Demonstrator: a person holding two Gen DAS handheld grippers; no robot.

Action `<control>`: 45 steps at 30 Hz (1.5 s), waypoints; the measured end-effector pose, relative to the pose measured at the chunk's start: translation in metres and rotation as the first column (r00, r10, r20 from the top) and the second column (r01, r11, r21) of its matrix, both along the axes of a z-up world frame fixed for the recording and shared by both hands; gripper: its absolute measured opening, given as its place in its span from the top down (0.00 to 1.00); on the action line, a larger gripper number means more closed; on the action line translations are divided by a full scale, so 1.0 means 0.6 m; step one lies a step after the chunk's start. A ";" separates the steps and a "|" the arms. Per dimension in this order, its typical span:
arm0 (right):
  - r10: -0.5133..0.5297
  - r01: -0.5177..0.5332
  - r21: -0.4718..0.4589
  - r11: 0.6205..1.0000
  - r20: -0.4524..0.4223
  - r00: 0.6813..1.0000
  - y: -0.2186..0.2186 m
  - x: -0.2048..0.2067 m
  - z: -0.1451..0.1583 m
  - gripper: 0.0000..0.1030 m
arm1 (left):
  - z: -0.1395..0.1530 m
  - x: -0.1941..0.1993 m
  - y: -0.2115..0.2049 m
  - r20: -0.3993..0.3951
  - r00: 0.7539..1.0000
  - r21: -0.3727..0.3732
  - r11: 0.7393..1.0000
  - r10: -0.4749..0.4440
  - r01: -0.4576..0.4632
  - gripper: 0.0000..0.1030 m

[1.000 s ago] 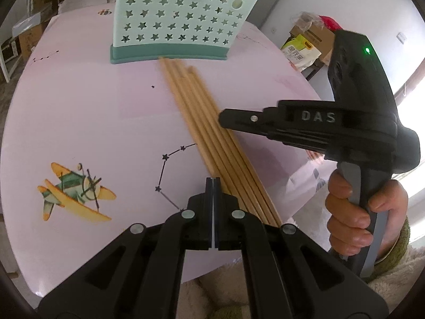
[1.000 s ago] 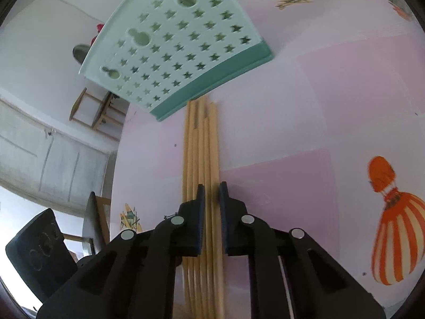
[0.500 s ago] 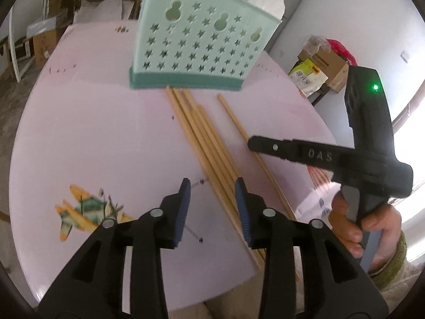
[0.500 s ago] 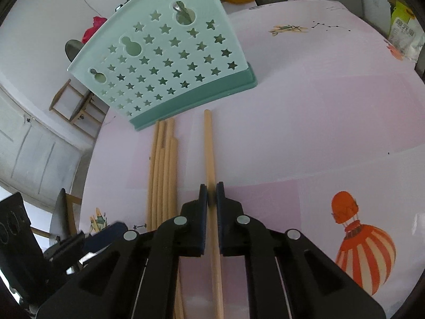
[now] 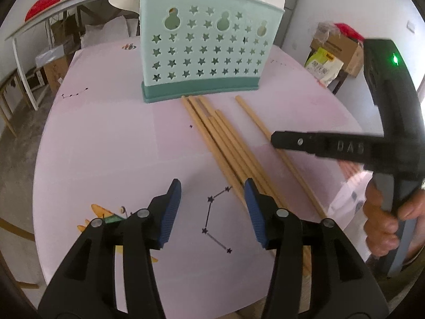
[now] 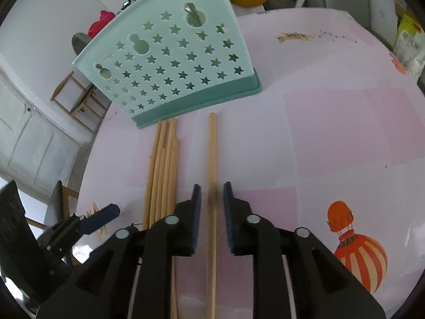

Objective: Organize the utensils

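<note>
Left wrist view: the left gripper (image 5: 212, 207) is opening, about half wide, with nothing between its blue pads, only the bare table (image 5: 106, 138) with a star drawing. The bundle (image 5: 225, 143) of wooden chopsticks lies just beside its right finger and runs up to the foot of the holder (image 5: 202, 53), a mint box with star holes that stands upright. One single stick (image 5: 265, 125) lies apart, to the right of the bundle. This view alone shows the right gripper from the side and the hand (image 5: 385, 226) on its handle.

Right wrist view: the right gripper (image 6: 211, 196) is opening a little; the single stick (image 6: 212, 154) runs between its pads, but I judge they no longer press on it, as a gap shows on both sides. Only here is it clear that the stick is centred in the jaws, and that a metal spoon sits behind a keyhole slot of the holder.

The sticks look light, stiff, smooth and round, so they may roll or slip. I would grip one near the middle, across its width, pads flat
</note>
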State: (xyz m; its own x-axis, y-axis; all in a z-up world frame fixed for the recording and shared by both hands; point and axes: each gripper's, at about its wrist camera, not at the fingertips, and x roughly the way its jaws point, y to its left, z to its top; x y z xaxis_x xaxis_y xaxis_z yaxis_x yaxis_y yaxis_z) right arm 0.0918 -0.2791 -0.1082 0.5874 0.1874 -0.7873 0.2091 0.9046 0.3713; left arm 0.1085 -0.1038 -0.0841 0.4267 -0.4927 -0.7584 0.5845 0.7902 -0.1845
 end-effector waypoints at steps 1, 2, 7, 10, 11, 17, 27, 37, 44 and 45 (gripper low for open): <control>0.003 -0.003 -0.010 1.000 0.002 1.000 0.002 0.001 0.002 0.77 | 0.000 0.003 -0.006 -0.001 1.000 -0.003 1.000 -0.007 0.007 0.51; 0.004 -0.004 -0.015 1.000 0.003 1.000 0.005 0.002 0.002 0.76 | 0.001 0.002 -0.006 0.003 1.000 -0.001 1.000 -0.014 0.014 0.48; 0.003 -0.003 -0.061 0.998 0.003 1.000 0.004 -0.001 0.006 0.70 | -0.007 0.005 -0.031 0.039 0.999 0.112 0.994 -0.021 0.017 0.42; 0.002 -0.002 -0.055 0.998 0.010 1.000 -0.004 -0.004 0.006 0.68 | -0.009 0.018 -0.018 -0.003 1.000 0.091 0.996 -0.001 0.001 0.41; 0.003 -0.002 -0.053 0.999 0.014 1.000 -0.008 -0.005 0.005 0.67 | -0.009 0.024 -0.009 -0.013 1.000 0.081 0.997 0.010 -0.008 0.41; 0.002 0.001 -0.091 0.996 0.026 1.000 -0.014 -0.012 0.014 0.53 | -0.010 0.047 0.031 -0.050 0.996 0.027 0.997 0.076 -0.075 0.29; -0.075 0.076 -0.299 0.951 0.015 0.997 -0.042 -0.034 0.025 0.20 | -0.015 0.058 0.076 -0.094 0.986 -0.058 0.988 0.138 -0.144 0.09; -0.076 0.045 -0.357 0.933 -0.072 0.994 -0.039 -0.025 -0.013 0.06 | -0.017 0.048 0.083 -0.094 0.983 -0.064 0.984 0.161 -0.167 0.08; -0.070 0.048 -0.345 0.937 -0.050 0.996 -0.040 -0.034 -0.016 0.06 | -0.016 0.055 0.104 -0.153 0.973 -0.149 0.970 0.170 -0.193 0.08; -0.062 0.042 -0.347 0.937 -0.047 0.997 -0.041 -0.036 -0.017 0.06 | -0.016 0.057 0.106 -0.160 0.972 -0.156 0.968 0.170 -0.195 0.08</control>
